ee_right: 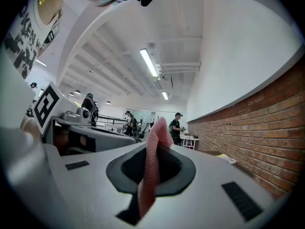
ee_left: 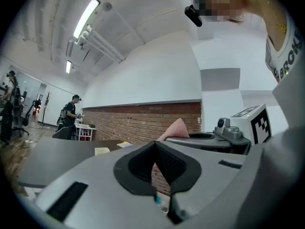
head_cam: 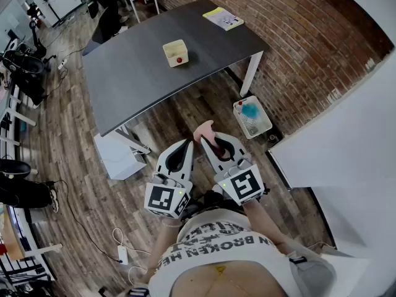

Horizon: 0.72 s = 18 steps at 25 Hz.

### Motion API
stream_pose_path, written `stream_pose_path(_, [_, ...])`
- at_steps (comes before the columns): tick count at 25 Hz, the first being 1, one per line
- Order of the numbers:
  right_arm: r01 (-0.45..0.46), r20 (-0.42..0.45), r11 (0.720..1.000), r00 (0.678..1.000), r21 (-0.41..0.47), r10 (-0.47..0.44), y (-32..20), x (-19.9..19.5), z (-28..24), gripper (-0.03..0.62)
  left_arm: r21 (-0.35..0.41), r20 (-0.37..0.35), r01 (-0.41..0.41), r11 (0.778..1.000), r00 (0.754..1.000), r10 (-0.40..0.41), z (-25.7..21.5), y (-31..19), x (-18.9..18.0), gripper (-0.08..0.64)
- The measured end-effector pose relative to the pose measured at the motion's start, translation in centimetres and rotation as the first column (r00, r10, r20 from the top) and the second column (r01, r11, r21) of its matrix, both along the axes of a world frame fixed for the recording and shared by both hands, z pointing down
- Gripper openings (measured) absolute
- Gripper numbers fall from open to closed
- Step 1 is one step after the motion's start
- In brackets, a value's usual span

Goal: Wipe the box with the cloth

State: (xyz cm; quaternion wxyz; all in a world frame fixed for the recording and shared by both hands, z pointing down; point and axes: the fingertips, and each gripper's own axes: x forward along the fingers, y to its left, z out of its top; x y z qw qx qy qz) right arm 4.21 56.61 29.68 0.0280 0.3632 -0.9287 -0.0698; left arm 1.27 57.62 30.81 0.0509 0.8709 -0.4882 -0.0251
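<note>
A small cream box (head_cam: 175, 52) with a red spot on its front stands on the dark grey table (head_cam: 136, 73), well ahead of both grippers; it also shows as a pale box (ee_left: 102, 150) in the left gripper view. My right gripper (head_cam: 211, 137) is held level over the floor, near my body, and is shut on a pink cloth (head_cam: 205, 131). The pink cloth (ee_right: 152, 163) stands up between its closed jaws. My left gripper (head_cam: 186, 145) is beside it, shut with nothing in it (ee_left: 153, 151).
A yellow booklet (head_cam: 223, 18) lies at the table's far right corner. A white bin (head_cam: 252, 117) with something blue in it sits on the wood floor by the brick wall. A white cabinet (head_cam: 119, 156) stands under the table's near edge. People stand far back (ee_left: 71, 112).
</note>
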Motion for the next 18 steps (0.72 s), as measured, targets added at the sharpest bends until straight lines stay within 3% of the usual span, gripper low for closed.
stream_pose_path(12, [0.016,-0.009,1.0,1.0,-0.027,-0.016,-3.4,1.2,1.9,0.017,-0.028,0.011,0.02,0.999,1.0,-0.02,1.2,-2.9,0.4,0.006])
stream_pose_path(18, [0.03,-0.007,0.999,1.0,-0.036,-0.03,-7.5,0.0,2.2,0.017,-0.035,-0.007,0.024,0.999,1.0,-0.024,2.0,-7.3,-0.5,0.006])
